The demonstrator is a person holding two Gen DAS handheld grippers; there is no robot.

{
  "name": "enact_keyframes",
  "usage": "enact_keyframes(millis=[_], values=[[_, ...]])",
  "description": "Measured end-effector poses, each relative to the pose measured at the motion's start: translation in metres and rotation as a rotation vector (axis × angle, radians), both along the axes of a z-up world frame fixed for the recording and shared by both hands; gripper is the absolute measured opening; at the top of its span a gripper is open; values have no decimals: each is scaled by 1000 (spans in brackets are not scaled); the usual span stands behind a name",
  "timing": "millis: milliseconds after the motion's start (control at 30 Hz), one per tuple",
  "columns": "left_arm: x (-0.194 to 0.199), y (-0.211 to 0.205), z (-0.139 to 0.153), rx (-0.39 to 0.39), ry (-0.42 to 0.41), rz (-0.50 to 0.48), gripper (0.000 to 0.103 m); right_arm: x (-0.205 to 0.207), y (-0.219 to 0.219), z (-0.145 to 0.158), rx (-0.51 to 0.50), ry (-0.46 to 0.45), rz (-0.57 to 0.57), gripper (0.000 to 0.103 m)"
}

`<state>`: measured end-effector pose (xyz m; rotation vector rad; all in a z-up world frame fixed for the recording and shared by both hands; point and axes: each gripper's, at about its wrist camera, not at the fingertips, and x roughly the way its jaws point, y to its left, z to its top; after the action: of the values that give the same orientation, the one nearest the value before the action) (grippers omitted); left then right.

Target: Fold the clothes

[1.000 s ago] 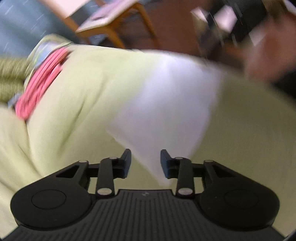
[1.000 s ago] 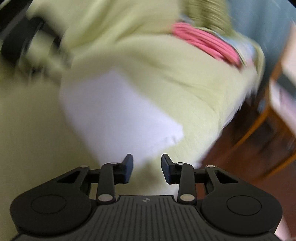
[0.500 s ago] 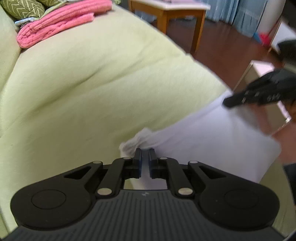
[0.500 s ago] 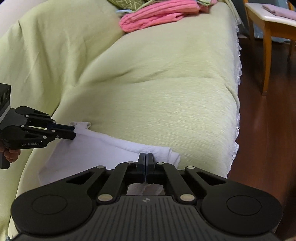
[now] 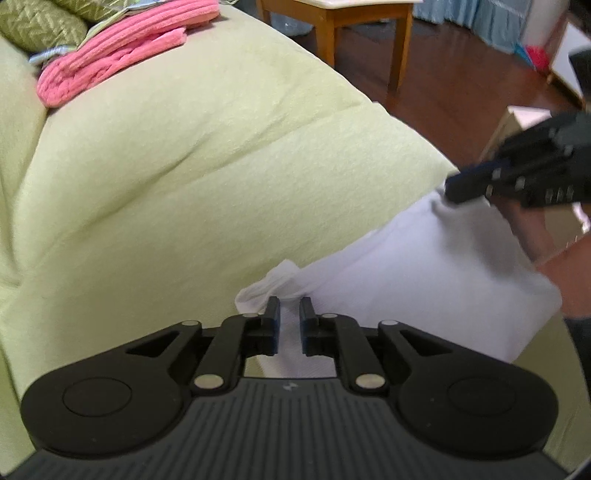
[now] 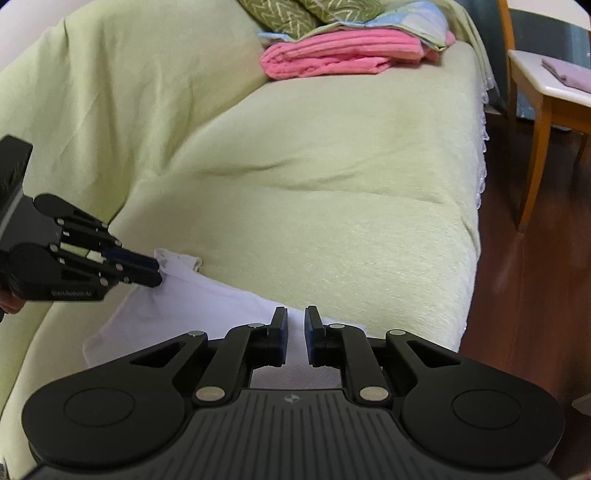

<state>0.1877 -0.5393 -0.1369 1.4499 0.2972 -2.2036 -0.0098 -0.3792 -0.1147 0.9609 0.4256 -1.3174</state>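
A white folded garment [image 5: 424, 273] lies on the near part of a green-covered sofa [image 5: 207, 155]; it also shows in the right wrist view [image 6: 192, 299]. My left gripper [image 5: 289, 306] has its jaws slightly apart over the garment's far left corner. It shows from the side in the right wrist view [image 6: 147, 273], at the garment's corner. My right gripper [image 6: 295, 317] has its jaws slightly apart over the garment's right edge. It shows in the left wrist view [image 5: 461, 188], at the far right corner.
A folded pink towel [image 6: 332, 55] and green patterned cushions [image 6: 291, 14] sit at the sofa's far end. A wooden table [image 5: 343, 18] stands on the dark wood floor [image 6: 535, 277] beyond the sofa's right edge, with a purple cloth [image 6: 569, 72] on it.
Both grippers closed on the garment's corners half a second ago; now both jaws have parted a little. The garment lies flat on the sofa.
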Motion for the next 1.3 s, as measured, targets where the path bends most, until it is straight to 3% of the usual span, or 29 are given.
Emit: enact_keyframes(millis=[100,200,267,400,500,567,600,667,867,967,1100,1300], values=[[5,-4,-6,26,15,34,11,3,1,-16,53,34,6,15],[22,5,17,-26,27,46,15,18,26,5,13,120,47,17],[39,26,34,-133,-8,7,33,27,43,20,-13,177,75,23],[62,99,37,-346,-202,-245,34,49,80,47,-66,298,139,47],[69,160,12,-459,-313,-502,42,91,124,47,-90,454,259,58],[71,187,-9,-530,-357,-627,43,120,146,37,-91,561,340,59],[71,192,-14,-528,-354,-638,43,130,152,31,-75,582,364,59],[67,181,-11,-445,-304,-539,42,134,156,27,-40,527,349,59],[72,92,34,-87,-53,-97,42,64,138,37,53,107,79,61],[78,38,38,98,63,72,42,11,121,28,90,-146,-94,63],[76,-14,12,261,131,205,41,-42,94,0,101,-381,-266,63],[72,-54,-13,372,195,260,40,-72,62,-40,112,-495,-319,64]])
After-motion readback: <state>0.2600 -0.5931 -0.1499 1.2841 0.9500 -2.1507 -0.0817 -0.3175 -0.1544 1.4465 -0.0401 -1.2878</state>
